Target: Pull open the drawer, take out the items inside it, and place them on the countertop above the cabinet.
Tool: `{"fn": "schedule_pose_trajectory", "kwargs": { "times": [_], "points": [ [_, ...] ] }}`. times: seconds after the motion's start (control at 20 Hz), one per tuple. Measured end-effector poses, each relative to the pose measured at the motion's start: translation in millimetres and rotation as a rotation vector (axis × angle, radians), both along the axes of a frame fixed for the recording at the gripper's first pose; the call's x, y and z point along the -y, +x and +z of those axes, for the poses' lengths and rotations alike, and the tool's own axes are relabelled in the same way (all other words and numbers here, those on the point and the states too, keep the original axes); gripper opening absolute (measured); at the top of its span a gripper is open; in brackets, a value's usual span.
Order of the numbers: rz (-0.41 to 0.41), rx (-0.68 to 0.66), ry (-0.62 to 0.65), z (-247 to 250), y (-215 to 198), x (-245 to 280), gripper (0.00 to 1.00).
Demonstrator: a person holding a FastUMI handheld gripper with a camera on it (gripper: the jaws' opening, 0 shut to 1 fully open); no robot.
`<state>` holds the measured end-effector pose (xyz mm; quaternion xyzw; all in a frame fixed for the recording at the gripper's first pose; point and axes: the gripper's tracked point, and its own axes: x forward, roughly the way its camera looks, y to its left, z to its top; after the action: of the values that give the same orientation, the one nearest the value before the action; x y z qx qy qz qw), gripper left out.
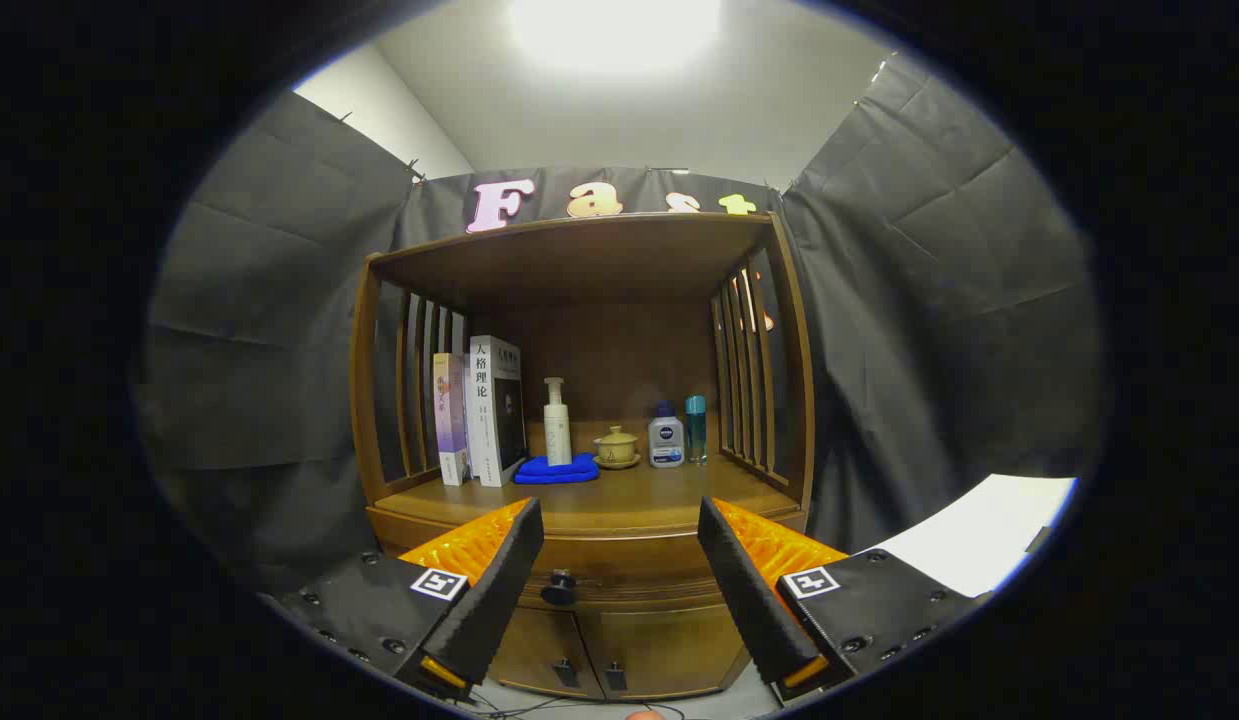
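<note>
Cabinet (589, 520) is sitting straight ahead of me, wooden, with slatted sides. I'm holding the gripper (619, 580) off it with the fingers spread wide — nothing is sitting between them. The drawer (619, 575) is showing in that gap, closed, its dark knob (559, 588) lying just beside my left finger (499, 590). Two small doors (619, 655) are hanging shut below it. Above, the countertop (639, 497) is carrying two upright books (479, 410), a white pump bottle (557, 422) standing on a blue cloth (557, 470), a lidded cup (616, 447) and two small bottles (677, 432) — all beyond the fingers.
</note>
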<state>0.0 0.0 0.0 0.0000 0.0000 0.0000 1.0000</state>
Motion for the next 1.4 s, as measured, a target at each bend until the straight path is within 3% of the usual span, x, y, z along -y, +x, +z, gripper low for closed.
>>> {"fn": "schedule_pose_trajectory", "kwargs": {
  "times": [1.4],
  "points": [
    [0.021, -0.025, -0.008, -17.8, -2.5, -11.0, 0.99]
  ]
}}
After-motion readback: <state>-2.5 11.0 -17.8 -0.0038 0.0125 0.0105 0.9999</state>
